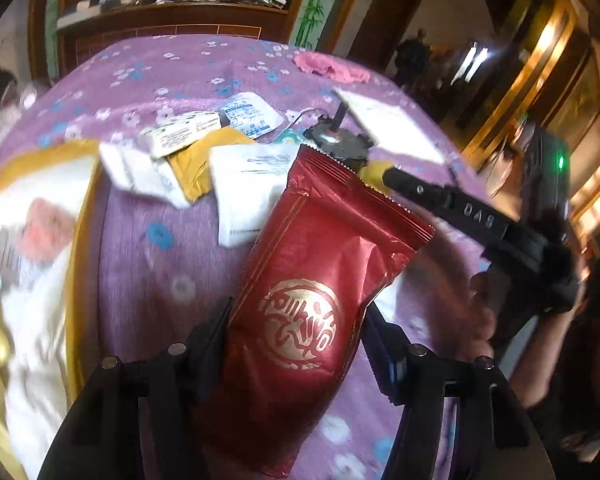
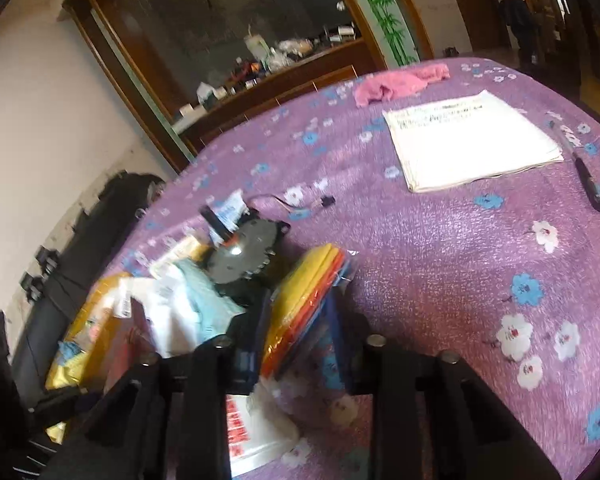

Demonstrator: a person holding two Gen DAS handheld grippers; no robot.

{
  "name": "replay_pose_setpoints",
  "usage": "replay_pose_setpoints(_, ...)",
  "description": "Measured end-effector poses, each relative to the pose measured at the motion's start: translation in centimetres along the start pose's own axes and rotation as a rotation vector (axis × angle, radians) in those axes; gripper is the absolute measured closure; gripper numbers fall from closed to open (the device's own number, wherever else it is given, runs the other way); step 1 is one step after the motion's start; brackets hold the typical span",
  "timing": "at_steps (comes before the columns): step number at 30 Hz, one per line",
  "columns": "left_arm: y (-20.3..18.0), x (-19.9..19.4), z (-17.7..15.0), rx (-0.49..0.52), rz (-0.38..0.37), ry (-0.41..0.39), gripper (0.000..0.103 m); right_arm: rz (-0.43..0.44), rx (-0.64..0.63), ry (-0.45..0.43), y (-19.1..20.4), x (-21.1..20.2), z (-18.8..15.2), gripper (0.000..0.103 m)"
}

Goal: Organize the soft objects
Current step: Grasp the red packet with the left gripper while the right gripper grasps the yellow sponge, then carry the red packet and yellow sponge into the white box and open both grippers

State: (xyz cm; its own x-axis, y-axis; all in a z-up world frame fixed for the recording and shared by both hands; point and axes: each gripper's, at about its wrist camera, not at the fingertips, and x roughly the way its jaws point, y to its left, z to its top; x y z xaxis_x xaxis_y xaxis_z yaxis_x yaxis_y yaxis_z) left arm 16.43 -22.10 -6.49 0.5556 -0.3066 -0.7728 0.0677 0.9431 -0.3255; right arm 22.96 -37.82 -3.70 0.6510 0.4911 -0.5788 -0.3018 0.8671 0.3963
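Clamping the red foil pouch [image 1: 300, 308] between its two black fingers, the left gripper [image 1: 296, 340] held the packet by its lower half above the purple flowered tablecloth [image 1: 148, 280]. Long axis of the pouch ran from bottom centre of the left wrist view up and slightly right; the serrated sealed end pointed away from the camera toward the table's far side, the other end passed down between the fingers and out of frame. Surface: glossy metallic red, creased, with a thin gold border line and a round gold emblem facing the camera. Pouch looked puffed, not flat.

The right gripper [image 2: 296, 332] was closed on a yellow packet [image 2: 300, 304] with orange and blue edging under clear wrap. The packet stood on edge between the fingers, long axis leaning up and to the right in the right wrist view, upper end pointing away from the camera. In the left wrist view the right gripper's black body entered from the right with its tip just behind the pouch's top edge.

Other items on the cloth: a loose pile of white sachets [image 1: 244, 188] and a small white box [image 1: 180, 132] to the left, partly over a yellow-edged bag [image 1: 40, 240]; a black geared part [image 2: 240, 256] with a thin wire lead; a white paper sheet [image 2: 472, 144] farther off, a black pen [image 2: 588, 180] just beside its right edge; a pink cloth [image 2: 396, 80] near the far rim. The near-left packets were motion-blurred; their print was unreadable.
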Motion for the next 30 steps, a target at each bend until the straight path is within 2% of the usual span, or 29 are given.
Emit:
replay_pose_setpoints(4, 0.6, -2.2, -1.2, -0.064, -0.067, -0.045, 0.039, -0.005, -0.032, -0.019, 1.0, -2.4, -1.4, 0.095)
replay_pose_setpoints(8, 0.5, -4.1, -1.9, -0.076, -0.092, -0.082, 0.039, -0.017, -0.037, 0.000, 1.1, -3.3, -2.1, 0.095)
replay_pose_setpoints(9, 0.6, -4.7, -2.2, -0.084, -0.099, -0.092, 0.039, -0.028, -0.040, 0.006, 1.1, -3.3, -2.1, 0.092)
replay_pose_setpoints(10, 0.7, -5.0, -2.3, -0.092, -0.106, -0.096, 0.039, -0.049, -0.038, 0.016, 1.0, -3.2, -2.1, 0.087)
replay_pose_setpoints(12, 1.1, -6.1, -2.9, -0.112, -0.130, -0.110, 0.039, -0.056, -0.018, 0.026, 1.0, -3.1, -1.9, 0.037)
replay_pose_setpoints(13, 1.2, -6.5, -3.1, -0.116, -0.133, -0.114, 0.039, -0.048, -0.011, 0.035, 1.0, -2.9, -1.8, 0.030)
replay_pose_setpoints(14, 1.3, -6.9, -3.3, -0.116, -0.132, -0.116, 0.039, -0.039, -0.009, 0.052, 1.1, -2.5, -1.6, 0.029)
replay_pose_setpoints(17, 1.7, -8.3, -3.8, -0.117, -0.119, -0.140, 0.039, -0.081, -0.025, 0.094, 1.8, -1.1, -1.0, 0.029)
replay_pose_setpoints(20, 2.6, -9.6, -4.1, -0.147, -0.156, -0.152, 0.039, -0.114, 0.008, 0.146, 1.4, 1.1, -0.3, 0.031)
replay_pose_setpoints(22, 3.1, -10.4, -4.3, -0.165, -0.169, -0.160, 0.040, -0.139, 0.010, 0.170, 1.3, 2.6, -0.2, 0.042)
replay_pose_setpoints(24, 3.6, -11.2, -4.4, -0.173, -0.182, -0.178, 0.040, -0.181, -0.019, 0.173, 1.4, 3.3, -0.7, 0.061)
replay_pose_setpoints(28, 4.3, -12.0, -4.4, -0.205, -0.208, -0.187, 0.041, -0.209, -0.055, 0.146, 1.6, 2.8, -1.5, 0.065)
replay_pose_setpoints(30, 4.3, -12.1, -4.4, -0.199, -0.206, -0.193, 0.042, -0.188, -0.036, 0.120, 1.2, 1.7, -1.7, 0.069)
